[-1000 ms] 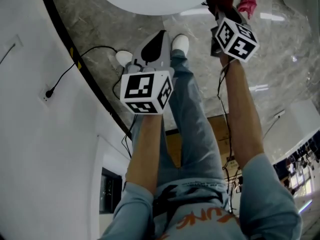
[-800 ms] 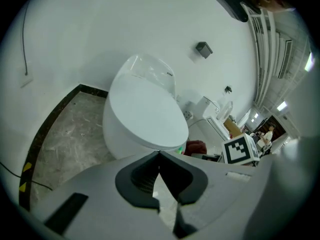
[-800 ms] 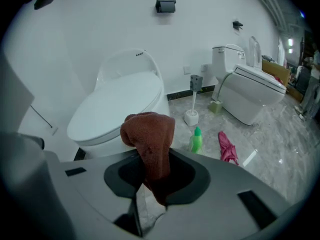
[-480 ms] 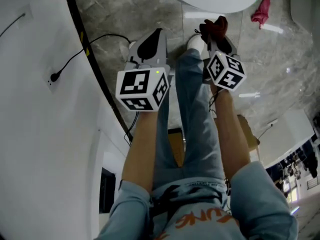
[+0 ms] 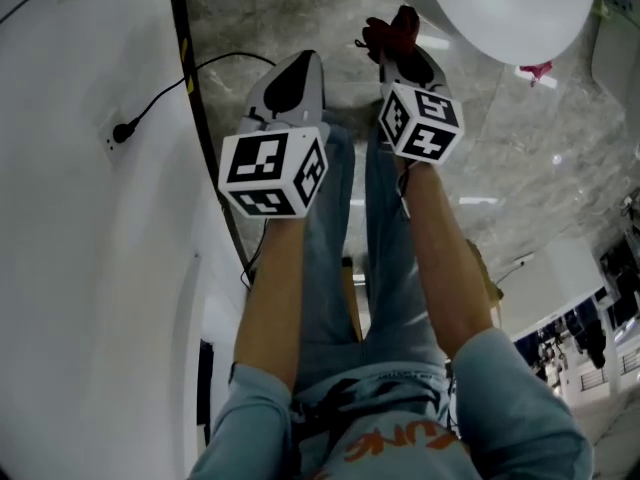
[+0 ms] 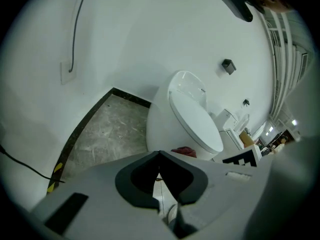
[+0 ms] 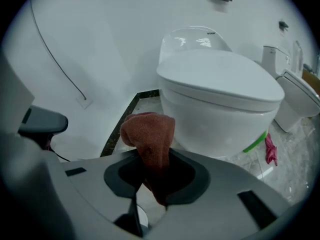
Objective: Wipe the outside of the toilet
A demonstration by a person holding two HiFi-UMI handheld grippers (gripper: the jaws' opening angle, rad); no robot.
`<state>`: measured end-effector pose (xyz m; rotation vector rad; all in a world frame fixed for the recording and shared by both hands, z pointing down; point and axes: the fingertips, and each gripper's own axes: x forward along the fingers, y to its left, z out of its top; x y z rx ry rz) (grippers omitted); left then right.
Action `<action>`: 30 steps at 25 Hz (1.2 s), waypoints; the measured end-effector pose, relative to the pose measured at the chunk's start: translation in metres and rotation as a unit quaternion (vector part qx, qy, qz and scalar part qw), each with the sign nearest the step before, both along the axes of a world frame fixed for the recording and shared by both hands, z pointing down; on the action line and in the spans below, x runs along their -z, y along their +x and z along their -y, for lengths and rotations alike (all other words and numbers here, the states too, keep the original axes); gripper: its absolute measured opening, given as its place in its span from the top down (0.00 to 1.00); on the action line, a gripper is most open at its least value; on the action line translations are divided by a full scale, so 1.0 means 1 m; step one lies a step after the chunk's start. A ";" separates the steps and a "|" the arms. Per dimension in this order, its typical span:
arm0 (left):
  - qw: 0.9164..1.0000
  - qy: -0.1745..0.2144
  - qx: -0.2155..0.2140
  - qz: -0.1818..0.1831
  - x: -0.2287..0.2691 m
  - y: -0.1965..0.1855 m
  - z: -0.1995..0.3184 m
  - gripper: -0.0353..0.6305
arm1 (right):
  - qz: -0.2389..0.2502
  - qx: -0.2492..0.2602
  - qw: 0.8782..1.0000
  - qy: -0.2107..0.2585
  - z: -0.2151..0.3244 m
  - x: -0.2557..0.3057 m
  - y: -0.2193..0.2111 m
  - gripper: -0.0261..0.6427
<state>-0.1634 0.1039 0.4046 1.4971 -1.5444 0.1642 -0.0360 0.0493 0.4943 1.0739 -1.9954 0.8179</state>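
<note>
Right gripper point(image 7: 152, 171) clamps the cloth point(image 7: 149, 131) — soft, light, limp, so a bunched mid-fold grip suits. Left gripper point(image 6: 159, 156) has its jaws meeting, empty. Toilet point(image 7: 220, 104) — hard, slick — stands against the wall point(image 7: 100, 34), just ahead.

Both forearms extended; left tool point(image 6: 160, 155) seems closed and empty, right tool point(image 7: 152, 160) pinches a cloth point(image 7: 150, 131).

Black wall cable point(image 5: 121, 134) (plugged in), pink rag point(image 5: 537, 70) on marble floor point(image 5: 250, 8)
</note>
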 end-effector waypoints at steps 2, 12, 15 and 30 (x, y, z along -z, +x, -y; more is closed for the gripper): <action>1.000 -0.004 0.002 -0.003 -0.009 -0.012 -0.005 0.95 | 0.005 0.006 1.000 0.007 0.007 -0.007 -0.023 0.82; 1.000 -0.011 -0.001 -0.015 -0.034 -0.045 -0.010 0.95 | -0.009 0.005 0.999 0.032 0.061 -0.048 -0.076 0.82; 1.000 -0.018 -0.006 -0.019 -0.037 -0.048 -0.010 0.95 | -0.035 0.025 0.998 0.047 0.067 -0.051 -0.077 0.82; 0.999 -0.017 -0.021 -0.030 -0.038 -0.017 -0.004 0.95 | -0.045 -0.014 0.999 0.021 0.059 -0.065 -0.029 0.82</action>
